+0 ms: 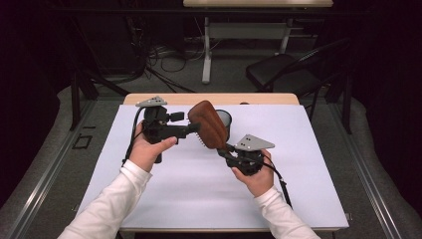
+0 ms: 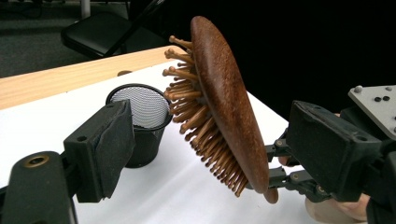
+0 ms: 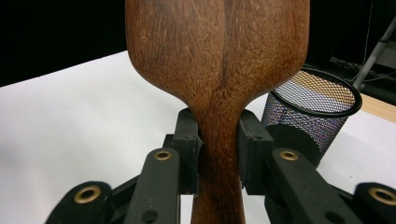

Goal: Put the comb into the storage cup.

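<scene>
A brown wooden paddle hairbrush (image 1: 209,124) is held up above the white table top, bristles turned toward my left gripper. My right gripper (image 1: 225,148) is shut on the brush's handle; in the right gripper view its pads (image 3: 189,140) squeeze the narrow neck of the handle (image 3: 218,154). My left gripper (image 1: 194,128) is open, its tips close to the bristles (image 2: 196,121). In the left gripper view its two jaws stand wide apart, and the brush head (image 2: 229,102) is beyond them without touching either pad (image 2: 119,140). A black mesh cup (image 1: 228,118) stands upright just behind the brush.
The white mat (image 1: 199,194) covers a wooden table, whose bare edge (image 1: 209,98) shows at the back. The mesh cup (image 2: 144,149) (image 3: 303,116) looks empty. A black folding chair (image 1: 283,69) and another table's legs (image 1: 206,55) stand beyond, on the grey floor.
</scene>
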### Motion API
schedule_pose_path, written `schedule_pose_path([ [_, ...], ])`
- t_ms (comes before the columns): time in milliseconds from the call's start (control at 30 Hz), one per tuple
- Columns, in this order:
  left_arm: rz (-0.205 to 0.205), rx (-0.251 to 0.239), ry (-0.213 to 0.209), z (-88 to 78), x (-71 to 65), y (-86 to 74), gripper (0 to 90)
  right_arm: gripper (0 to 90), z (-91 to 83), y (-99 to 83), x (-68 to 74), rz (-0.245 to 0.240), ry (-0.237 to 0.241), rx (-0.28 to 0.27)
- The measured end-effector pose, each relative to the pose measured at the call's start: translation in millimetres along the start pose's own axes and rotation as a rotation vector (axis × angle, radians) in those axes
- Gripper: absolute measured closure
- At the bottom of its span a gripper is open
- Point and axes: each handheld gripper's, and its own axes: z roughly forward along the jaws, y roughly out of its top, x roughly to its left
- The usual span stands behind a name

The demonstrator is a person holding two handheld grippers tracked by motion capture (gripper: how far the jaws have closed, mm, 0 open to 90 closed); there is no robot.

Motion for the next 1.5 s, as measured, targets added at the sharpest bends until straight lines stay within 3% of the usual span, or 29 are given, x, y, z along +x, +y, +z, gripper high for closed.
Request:
schedule_pose_path([
  [533, -0.012, 0.017, -0.016, 12.9, -1.9, 1.1, 15.9, 72.2, 0.1, -2.6, 2.1, 0.004, -0.004, -0.018],
  [900, -0.059, 0.022, -0.038, 18.8, 0.1, 2.5, 16.1, 72.2, 0.0, -4.8, 2.4, 0.004, -0.005, -0.023],
  [1500, -0.084, 0.048, -0.07, 29.6, 0.0, 2.0, 20.9, 72.2, 0.9, -6.0, 6.3, -0.002, 0.005, -0.036],
])
